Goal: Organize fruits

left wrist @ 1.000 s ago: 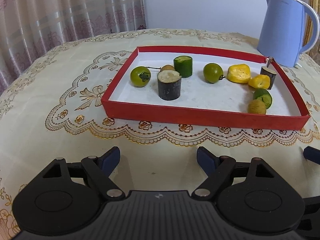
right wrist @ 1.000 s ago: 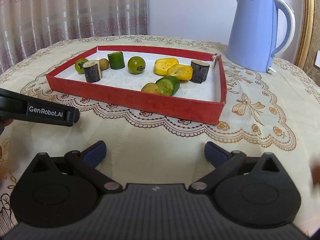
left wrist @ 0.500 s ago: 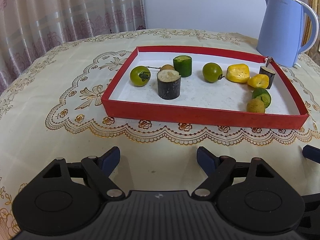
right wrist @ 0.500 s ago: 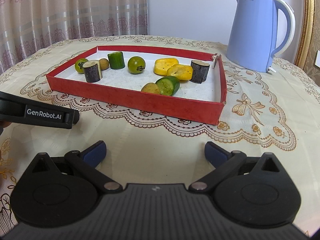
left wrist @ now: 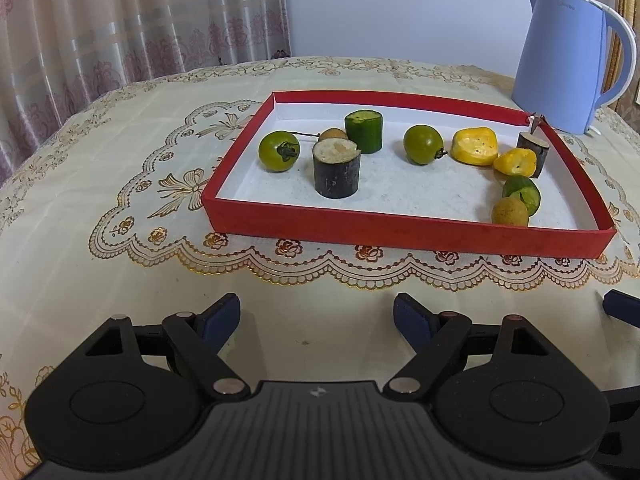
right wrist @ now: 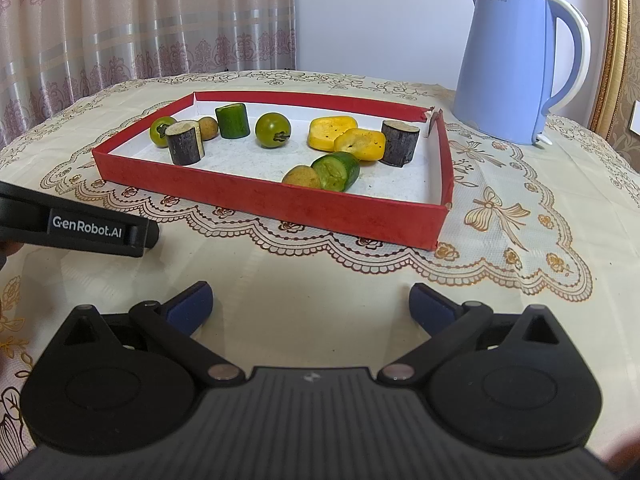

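All ten fruit pieces lie scattered inside the red tray point(left wrist: 400, 230). We find both the left gripper point(left wrist: 317, 316) and right gripper point(right wrist: 310, 304) near it, fingers apart, empty; sorted or unsorted, we cannot tell.

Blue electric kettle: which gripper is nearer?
Right. The right gripper sits toward the blue electric kettle's side of the table; the left gripper is farther left.

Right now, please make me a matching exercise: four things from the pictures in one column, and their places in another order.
Things:
1. kettle
2. lying cucumber piece
3. right tool
4. upright cucumber piece

Places:
A. near the tray's back wall
B. over the tablecloth, before the tray
C. outside the red tray, behind its right corner
D. touching a brown round fruit

Pairs: 1-C, 2-D, 3-B, 4-A
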